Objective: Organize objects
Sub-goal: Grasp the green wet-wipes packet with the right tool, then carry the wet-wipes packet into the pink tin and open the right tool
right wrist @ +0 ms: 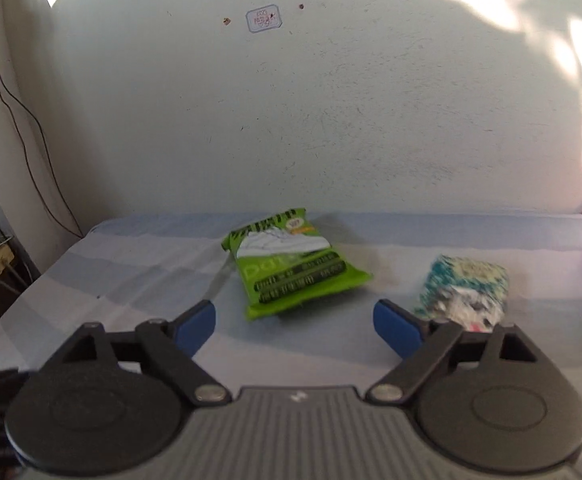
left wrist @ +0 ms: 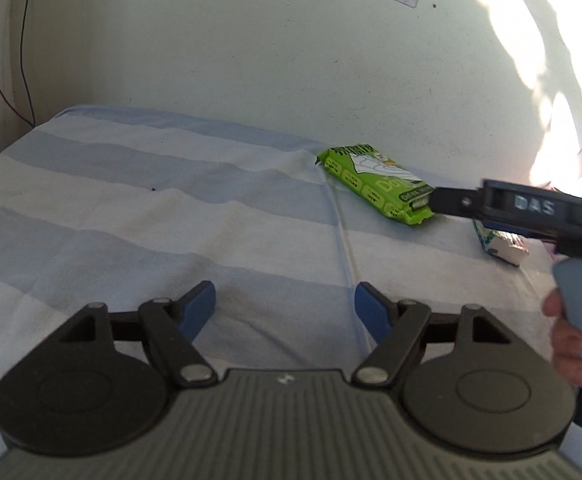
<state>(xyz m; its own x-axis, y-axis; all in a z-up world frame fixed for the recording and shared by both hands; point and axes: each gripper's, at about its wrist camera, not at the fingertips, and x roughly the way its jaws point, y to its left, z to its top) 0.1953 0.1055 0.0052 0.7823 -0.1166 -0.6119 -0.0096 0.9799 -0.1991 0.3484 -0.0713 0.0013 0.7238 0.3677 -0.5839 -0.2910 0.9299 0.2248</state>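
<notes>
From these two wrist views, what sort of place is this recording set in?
Probably a bedroom or similar home room: a striped blue-and-white sheet over a soft surface against a scuffed plaster wall, loose cables in the corner, and a green packet.

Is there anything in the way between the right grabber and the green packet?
No, nothing visible blocks it. The right gripper is open and empty, with only bare striped cloth before the green packet. The teal patterned pack lies off to the right.
</notes>
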